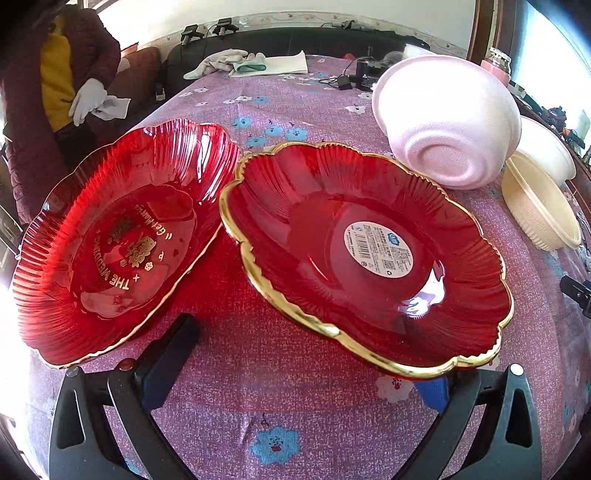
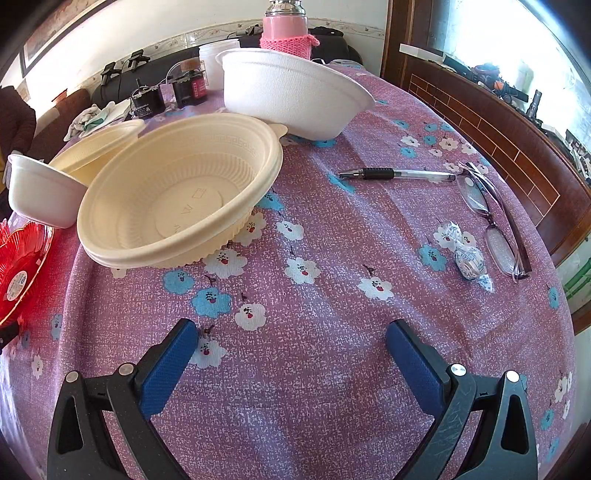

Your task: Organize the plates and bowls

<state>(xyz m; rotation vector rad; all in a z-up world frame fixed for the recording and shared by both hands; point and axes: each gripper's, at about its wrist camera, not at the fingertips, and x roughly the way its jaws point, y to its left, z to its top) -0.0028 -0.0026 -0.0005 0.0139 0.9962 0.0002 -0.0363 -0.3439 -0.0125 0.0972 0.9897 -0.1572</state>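
Observation:
Two red flower-shaped plates lie side by side on the table. The one with a gold rim and a white sticker [image 1: 369,254] is just ahead of my left gripper [image 1: 306,358], its near edge over the right finger. The one with gold lettering [image 1: 114,240] tilts at the left. My left gripper is open and empty. A white foam bowl [image 1: 447,122] lies on its side behind them. My right gripper [image 2: 291,350] is open and empty above the cloth. Ahead of it stand stacked cream plastic bowls [image 2: 177,195], a large white foam bowl [image 2: 291,96] and a small white bowl [image 2: 40,195].
A pen [image 2: 399,173], glasses [image 2: 491,225] and a wrapped candy [image 2: 467,258] lie to the right. A pink flask [image 2: 286,26], black boxes [image 2: 170,92] and gloves [image 1: 225,61] sit at the back. A person [image 1: 55,96] stands at the left. The purple flowered cloth [image 2: 332,369] covers the table.

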